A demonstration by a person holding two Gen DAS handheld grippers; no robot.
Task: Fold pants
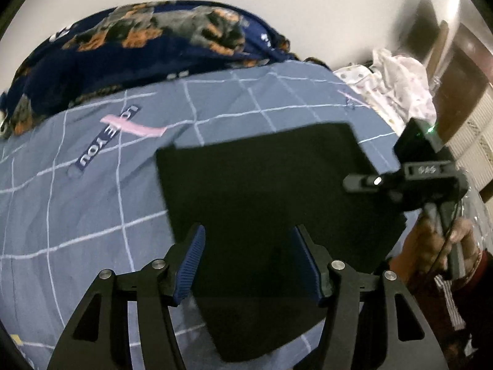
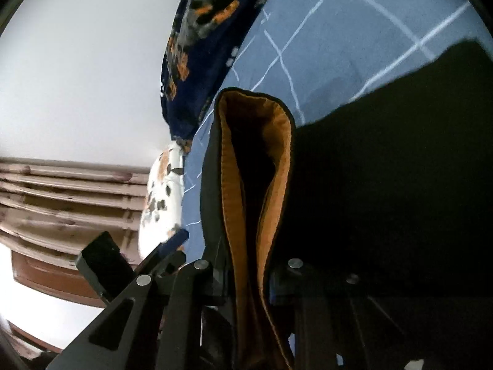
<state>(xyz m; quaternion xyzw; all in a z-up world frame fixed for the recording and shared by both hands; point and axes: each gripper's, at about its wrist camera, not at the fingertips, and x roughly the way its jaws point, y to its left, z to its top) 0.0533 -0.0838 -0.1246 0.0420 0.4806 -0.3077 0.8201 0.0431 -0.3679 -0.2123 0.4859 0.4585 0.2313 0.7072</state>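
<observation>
Black pants (image 1: 262, 185) lie folded into a flat dark panel on a blue checked bedsheet (image 1: 92, 191). My left gripper (image 1: 249, 231) hovers over their near part, and its blue pads (image 1: 192, 259) stand open without pressing the cloth. My right gripper (image 1: 363, 182), held by a hand (image 1: 431, 246), reaches in at the pants' right edge. In the right wrist view the right gripper (image 2: 246, 280) is shut on a fold of the pants (image 2: 385, 185). The orange lining (image 2: 277, 160) gapes upward from that fold, and the cloth hides the fingertips.
A dark blue blanket with an orange and grey print (image 1: 138, 40) is heaped along the bed's far side against a white wall. White dotted cloth (image 1: 397, 86) lies at the far right corner beside brown wooden furniture (image 1: 459, 98). A wooden slatted panel (image 2: 61, 191) stands beyond the bed.
</observation>
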